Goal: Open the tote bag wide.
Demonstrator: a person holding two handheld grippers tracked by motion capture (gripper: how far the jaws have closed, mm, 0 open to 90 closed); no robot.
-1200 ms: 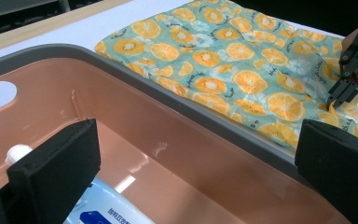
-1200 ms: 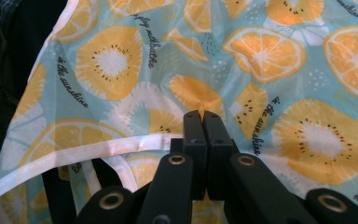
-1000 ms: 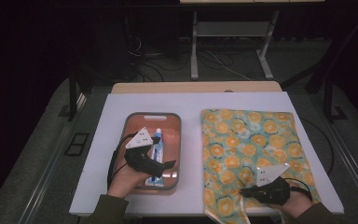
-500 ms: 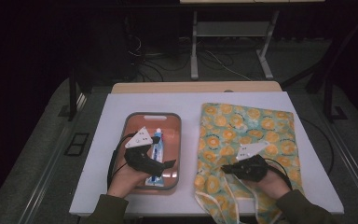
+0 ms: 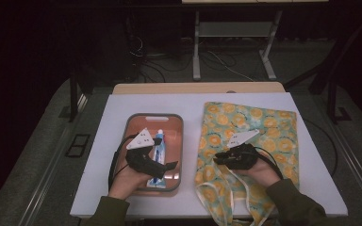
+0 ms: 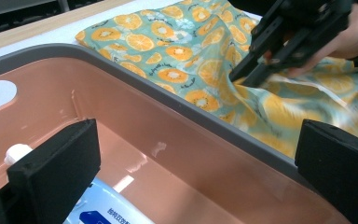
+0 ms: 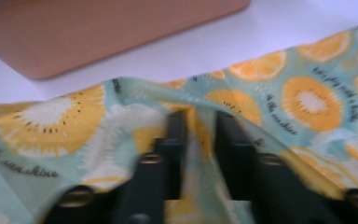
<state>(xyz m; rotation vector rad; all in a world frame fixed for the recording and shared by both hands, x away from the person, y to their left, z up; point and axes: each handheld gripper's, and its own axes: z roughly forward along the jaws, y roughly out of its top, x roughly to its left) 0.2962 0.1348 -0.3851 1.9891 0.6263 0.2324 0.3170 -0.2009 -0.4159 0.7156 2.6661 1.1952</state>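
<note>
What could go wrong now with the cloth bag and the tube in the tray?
1. The right gripper has only a small fold of the orange-print bag between its fingers, which have just been opening, so the fabric may slip out.
2. The left gripper hovers open above the tube; a careless grasp could bump the tray wall.

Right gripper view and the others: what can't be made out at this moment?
- Right gripper: that view is blurred, and the orange-print cloth drapes over the fingers, so whether they still pinch it is unclear.
- Tube in the tray: cut off by the bottom edge of the left gripper view; label too small to read.
- Left gripper: in the high view, its body covers much of the tube.
</note>
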